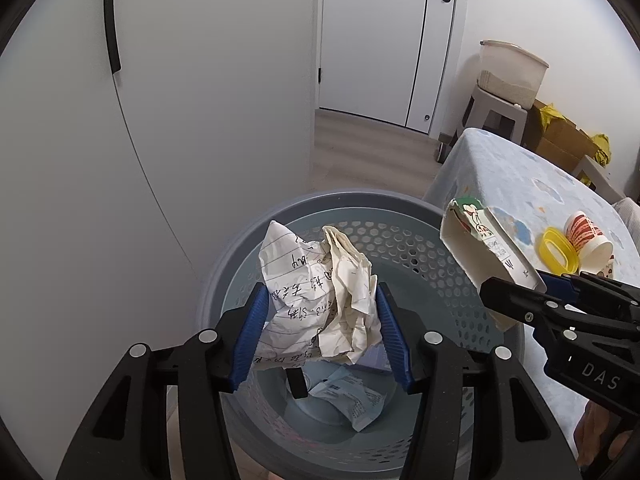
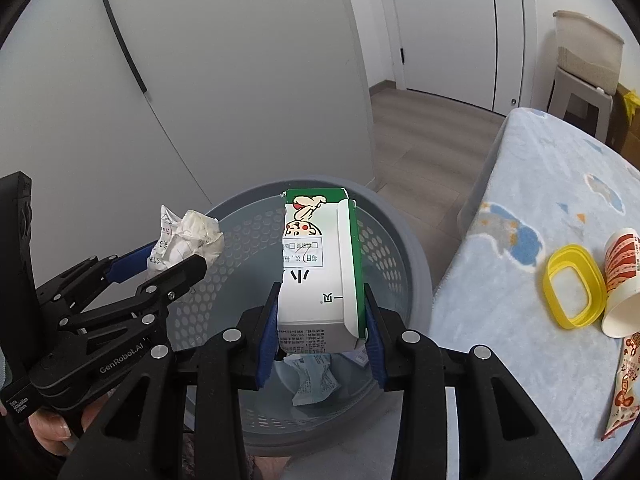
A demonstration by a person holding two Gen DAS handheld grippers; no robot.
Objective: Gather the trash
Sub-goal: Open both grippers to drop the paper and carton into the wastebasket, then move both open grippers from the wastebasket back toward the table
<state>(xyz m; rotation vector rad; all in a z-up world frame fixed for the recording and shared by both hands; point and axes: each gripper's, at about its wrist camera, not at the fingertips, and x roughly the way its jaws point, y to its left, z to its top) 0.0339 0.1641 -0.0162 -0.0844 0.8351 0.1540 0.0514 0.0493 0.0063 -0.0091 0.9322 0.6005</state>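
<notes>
Blue ribbed pads of your left gripper [image 1: 320,332] clamp a crumpled paper wad [image 1: 316,296]: lined white sheet, handwritten in dark ink, folded round a cream, unlined piece. The writing is too creased to read. The wad hangs directly over the mouth of the trash basket [image 1: 400,208], not touching it.

Your right gripper [image 2: 322,328] has its blue pads against both sides of a small carton [image 2: 316,272]: white face, green side panel and top flap, cartoon figure with red cheeks near the far end. Printed Chinese characters and a row of check boxes show on the white face; fine print on the near end is too small to read. The carton stands lengthwise between the fingers, far end tilted up, also over the basket opening. Its jaws are not visibly parting.

Both grippers point steeply downward, side by side, the left one's body reading "GenRobot.AI" in the right wrist view, the right one's "DAS" in the left wrist view. A fingertip [image 2: 56,428] wraps the left handle.

The basket is grey-blue plastic, round, with perforated walls. At its bottom lies a pale blue crumpled wrapper [image 2: 314,380] with printed text, unreadable.

Just beside the basket, on your right, a table under a light blue patterned cloth [image 2: 520,184] carries a yellow plastic ring [image 2: 554,280], a tipped paper cup [image 2: 624,280] with red print, touching the ring, and a printed wrapper [image 2: 626,384].

Farther off: white door [image 1: 376,40], black handle.
</notes>
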